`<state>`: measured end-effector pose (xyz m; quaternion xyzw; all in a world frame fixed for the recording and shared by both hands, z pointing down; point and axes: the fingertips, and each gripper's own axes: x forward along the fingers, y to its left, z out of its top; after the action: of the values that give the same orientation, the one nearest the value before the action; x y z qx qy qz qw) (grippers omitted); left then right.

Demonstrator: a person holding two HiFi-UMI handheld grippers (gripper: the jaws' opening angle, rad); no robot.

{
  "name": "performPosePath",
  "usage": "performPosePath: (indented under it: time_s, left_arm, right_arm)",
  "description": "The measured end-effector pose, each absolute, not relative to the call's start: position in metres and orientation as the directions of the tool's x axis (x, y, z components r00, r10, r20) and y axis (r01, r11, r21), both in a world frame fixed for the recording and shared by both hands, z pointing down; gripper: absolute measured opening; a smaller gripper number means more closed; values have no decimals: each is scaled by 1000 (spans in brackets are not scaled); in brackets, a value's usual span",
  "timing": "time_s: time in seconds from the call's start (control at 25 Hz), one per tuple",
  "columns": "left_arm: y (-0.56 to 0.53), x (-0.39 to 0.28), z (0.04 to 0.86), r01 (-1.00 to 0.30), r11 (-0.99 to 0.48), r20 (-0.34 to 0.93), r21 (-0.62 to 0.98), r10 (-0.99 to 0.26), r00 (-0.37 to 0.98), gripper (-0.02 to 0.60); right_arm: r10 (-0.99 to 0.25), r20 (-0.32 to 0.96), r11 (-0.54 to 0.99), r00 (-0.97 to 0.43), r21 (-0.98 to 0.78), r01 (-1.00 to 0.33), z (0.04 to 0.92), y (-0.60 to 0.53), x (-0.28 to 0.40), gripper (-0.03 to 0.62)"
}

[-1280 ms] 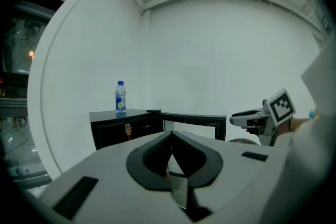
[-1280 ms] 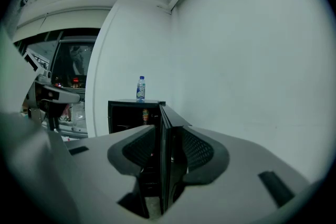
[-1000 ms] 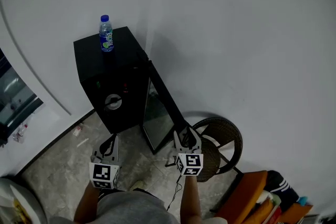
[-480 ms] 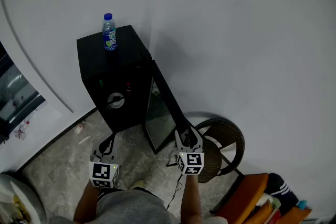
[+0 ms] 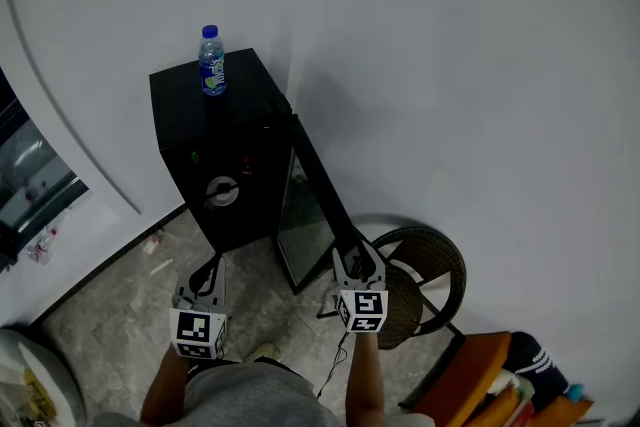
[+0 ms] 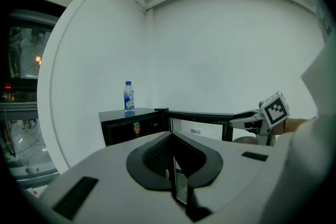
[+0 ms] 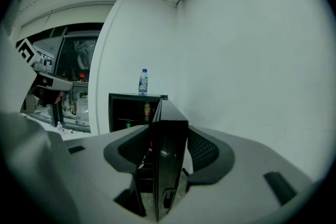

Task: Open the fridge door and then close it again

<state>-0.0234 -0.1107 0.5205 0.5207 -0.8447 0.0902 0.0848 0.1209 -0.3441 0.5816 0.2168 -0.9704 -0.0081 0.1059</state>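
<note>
A small black fridge [image 5: 215, 165] stands against the wall, a water bottle [image 5: 211, 61] on its top. Its glass door [image 5: 310, 205] is swung wide open toward me. My right gripper [image 5: 351, 255] is at the door's free edge. In the right gripper view the door's edge [image 7: 169, 160] stands upright between the two pads, which are shut on it, with drinks visible inside the fridge [image 7: 128, 113]. My left gripper [image 5: 211, 271] hangs shut and empty in front of the fridge. In the left gripper view its pads [image 6: 177, 186] meet with nothing between them.
A round wicker chair [image 5: 432, 280] stands just right of the open door. Orange things [image 5: 470, 365] lie at the bottom right. A dark window [image 5: 30, 177] is at the left, a white dish [image 5: 35, 385] at the bottom left. Stone floor [image 5: 120, 305] spreads before the fridge.
The head view has shifted slightly. The door and both grippers have kept still.
</note>
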Motion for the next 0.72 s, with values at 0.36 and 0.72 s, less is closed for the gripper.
performPosePath:
  time_s: [0.36,0.72]
  left_arm:
    - [-94,-21,521,-890,453,236,-59,-860,-453,5]
    - [-79,-28,515,-886,460,214,-53,-862,-460,5]
  right_arm:
    - [-404,195,915,-894,69,-398,580,-324,116,225]
    - [-380,203,925,-902,62,-376,581,-297,104,225]
